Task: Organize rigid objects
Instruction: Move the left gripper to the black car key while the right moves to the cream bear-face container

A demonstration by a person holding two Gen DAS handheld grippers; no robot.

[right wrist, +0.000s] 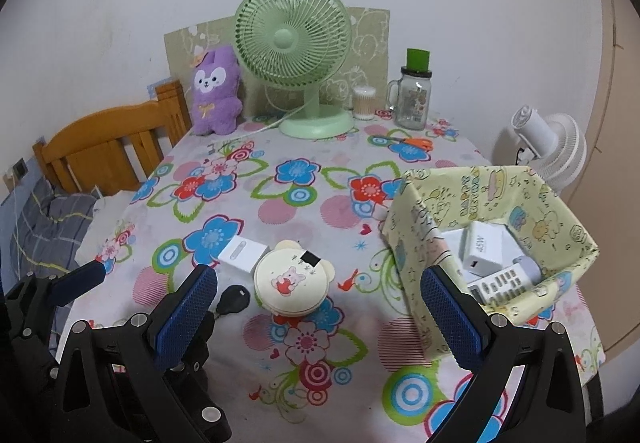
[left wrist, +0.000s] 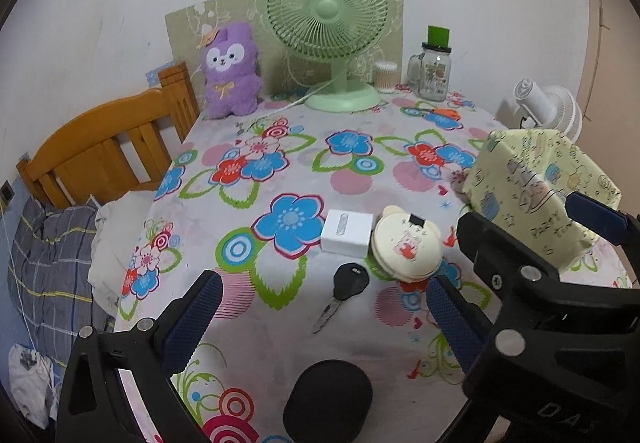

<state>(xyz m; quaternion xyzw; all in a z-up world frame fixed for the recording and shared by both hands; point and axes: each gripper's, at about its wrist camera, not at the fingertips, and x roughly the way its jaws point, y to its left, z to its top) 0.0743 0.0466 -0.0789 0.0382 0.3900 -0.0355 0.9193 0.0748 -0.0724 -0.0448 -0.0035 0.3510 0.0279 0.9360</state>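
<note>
While the round case [right wrist: 293, 281] lies on the tablecloth [right wrist: 320, 203] touching the white box [right wrist: 243, 252], with the key [right wrist: 234, 299] just left and the bin [right wrist: 496, 243] to the right, both grippers [left wrist: 320, 319] [right wrist: 318, 317] hover wide open, holding nothing.

Bare cloth lies across the middle of the bench [right wrist: 320, 179]. Toward the near edge a white box [right wrist: 243, 251], round tin [right wrist: 294, 280] and key [right wrist: 233, 298] crowd together, the basket [right wrist: 416, 243] walling the right side; a fan [right wrist: 296, 55] and jar [right wrist: 412, 99] line the back.
</note>
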